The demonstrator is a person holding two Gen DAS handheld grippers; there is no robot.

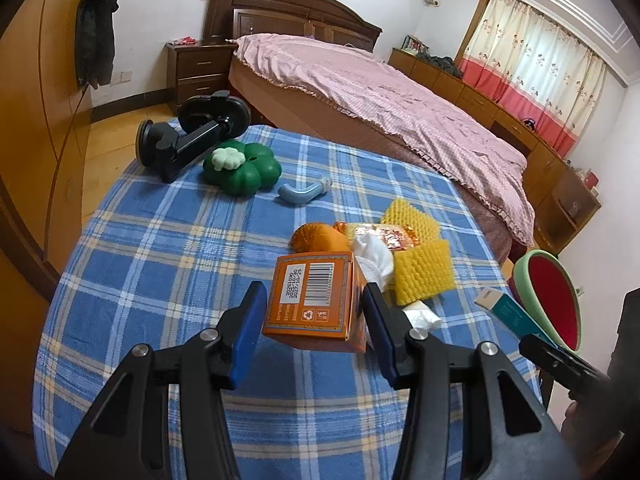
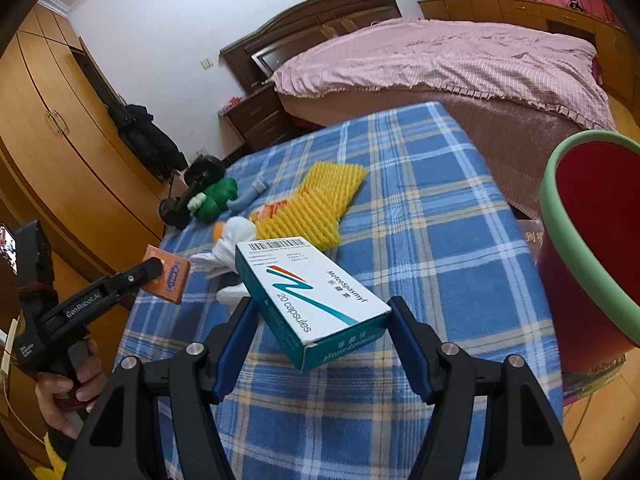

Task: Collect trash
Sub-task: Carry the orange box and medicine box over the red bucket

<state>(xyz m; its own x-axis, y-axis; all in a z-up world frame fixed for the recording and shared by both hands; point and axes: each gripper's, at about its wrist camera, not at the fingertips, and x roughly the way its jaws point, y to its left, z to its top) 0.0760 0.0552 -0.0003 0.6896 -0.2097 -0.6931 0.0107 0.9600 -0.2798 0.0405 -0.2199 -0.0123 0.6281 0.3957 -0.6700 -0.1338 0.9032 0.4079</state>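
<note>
Left wrist view: the left gripper [image 1: 316,324] clamps a glossy orange cardboard box [image 1: 314,298] above the plaid cloth tabletop [image 1: 160,264], near dimpled yellow foam [image 1: 420,276]. Right wrist view: the right gripper [image 2: 322,338] grips a teal-and-white capsule box [image 2: 312,300] beside a round red bin [image 2: 592,240], green-rimmed.

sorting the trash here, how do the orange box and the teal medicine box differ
The orange box is stubby and sits between the left gripper fingers, barcode face up; the teal medicine box is flat and long, held cornerwise in the right gripper. The orange box is orange all over; the teal medicine box has a white top reading "20 capsules". Both are barcoded cartons lifted off the plaid cloth.
</note>
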